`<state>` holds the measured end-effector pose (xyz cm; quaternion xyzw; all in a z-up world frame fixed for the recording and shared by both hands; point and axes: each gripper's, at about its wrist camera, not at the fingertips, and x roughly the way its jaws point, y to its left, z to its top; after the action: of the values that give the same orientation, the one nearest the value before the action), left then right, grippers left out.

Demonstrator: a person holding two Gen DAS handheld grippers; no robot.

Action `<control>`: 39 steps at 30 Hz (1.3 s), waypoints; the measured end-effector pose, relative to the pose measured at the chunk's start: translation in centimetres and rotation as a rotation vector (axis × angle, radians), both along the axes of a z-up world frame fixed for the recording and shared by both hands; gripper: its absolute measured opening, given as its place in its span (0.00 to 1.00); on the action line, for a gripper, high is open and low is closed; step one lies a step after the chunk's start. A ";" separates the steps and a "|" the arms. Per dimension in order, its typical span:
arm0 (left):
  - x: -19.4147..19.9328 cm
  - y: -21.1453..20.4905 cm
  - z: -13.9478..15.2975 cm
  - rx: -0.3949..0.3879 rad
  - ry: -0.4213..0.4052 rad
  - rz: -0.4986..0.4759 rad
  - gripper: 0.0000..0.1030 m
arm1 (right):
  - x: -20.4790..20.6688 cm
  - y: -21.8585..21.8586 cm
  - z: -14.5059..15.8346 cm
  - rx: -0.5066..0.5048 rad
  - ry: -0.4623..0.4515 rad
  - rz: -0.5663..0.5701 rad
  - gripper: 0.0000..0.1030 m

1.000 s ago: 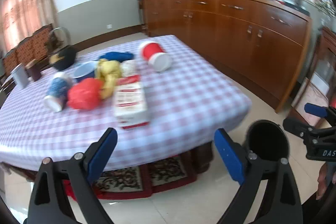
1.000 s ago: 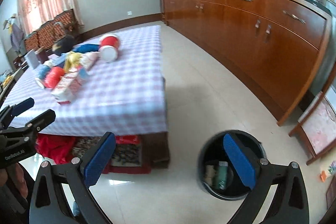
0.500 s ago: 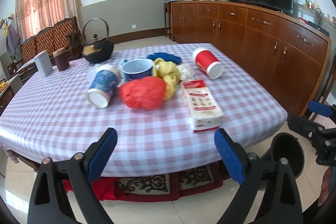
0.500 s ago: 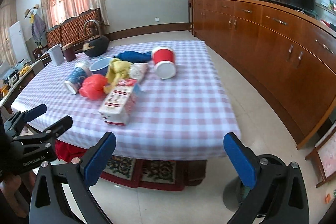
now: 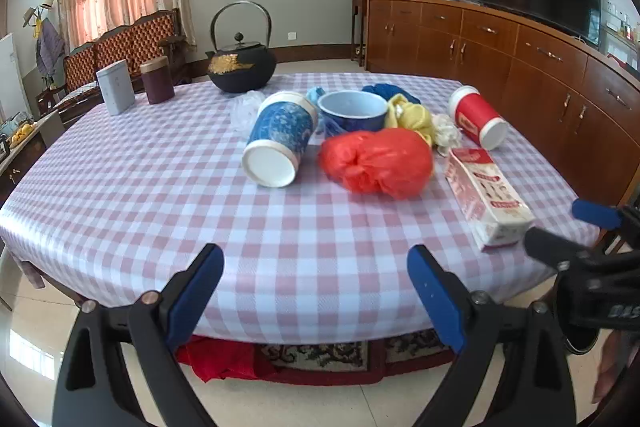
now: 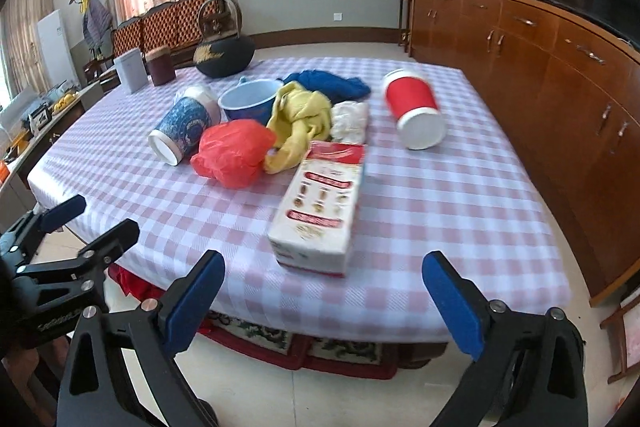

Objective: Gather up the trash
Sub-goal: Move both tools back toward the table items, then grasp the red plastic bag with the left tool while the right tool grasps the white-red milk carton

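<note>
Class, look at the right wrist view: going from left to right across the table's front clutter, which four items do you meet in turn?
blue patterned cup → red plastic bag → white and red carton → red cup

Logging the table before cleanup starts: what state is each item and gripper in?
blue cup: on its side
red cup: on its side
blue bowl: upright
red bag: crumpled
carton: lying flat
teapot: upright, lid on
left gripper: open, empty
right gripper: open, empty
</note>
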<state>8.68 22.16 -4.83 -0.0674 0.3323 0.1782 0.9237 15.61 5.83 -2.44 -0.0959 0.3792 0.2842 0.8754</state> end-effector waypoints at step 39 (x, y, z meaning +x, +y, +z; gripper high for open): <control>7.6 -1.7 -0.4 -0.070 -0.035 -0.106 0.27 | 5.8 -3.0 -1.4 0.035 -0.012 -0.084 0.52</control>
<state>16.32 20.49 -5.23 -0.0852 0.3251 0.1160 0.9346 21.39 2.86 -3.85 -0.0662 0.3724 0.2534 0.8903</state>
